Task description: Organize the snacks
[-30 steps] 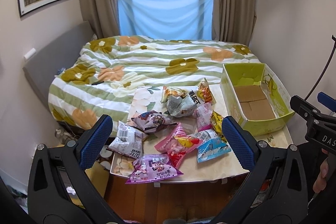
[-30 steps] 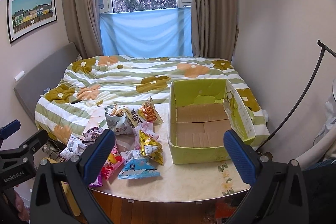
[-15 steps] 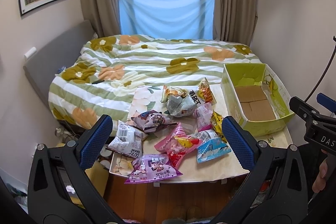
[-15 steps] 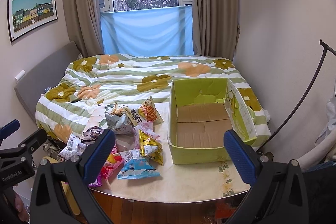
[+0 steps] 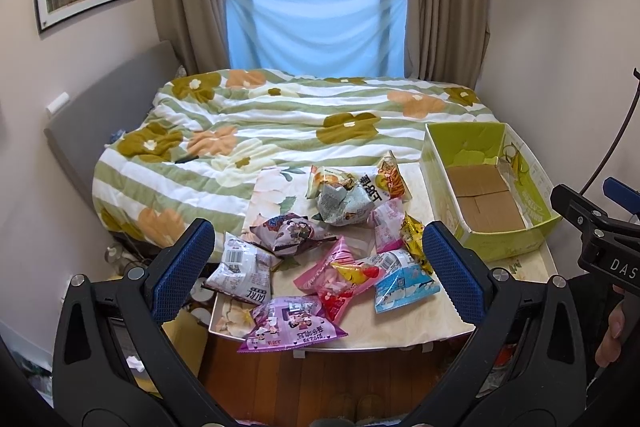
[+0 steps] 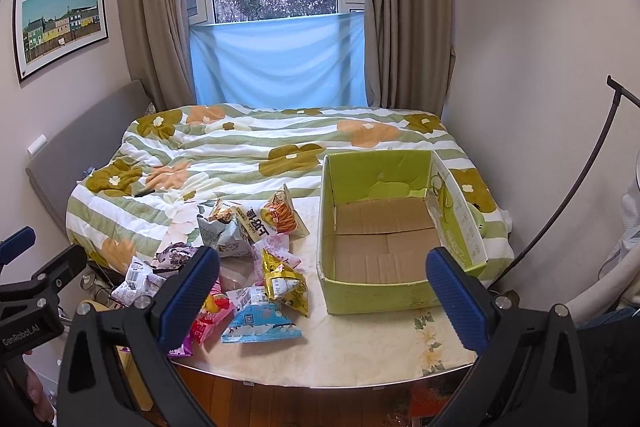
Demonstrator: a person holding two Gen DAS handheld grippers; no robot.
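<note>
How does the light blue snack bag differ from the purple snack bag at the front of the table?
The light blue snack bag lies wholly on the table, nearer the green box; the purple snack bag is on the far side from the box and overhangs the front edge. The purple bag looks larger. Both lie flat, untouched.

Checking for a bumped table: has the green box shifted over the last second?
No. The green box keeps its place against the bed behind it, in both views.

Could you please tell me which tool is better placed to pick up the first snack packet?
Probably the left tool: the snack packets lie between its open fingers, while the right tool faces the empty green cardboard box.
</note>
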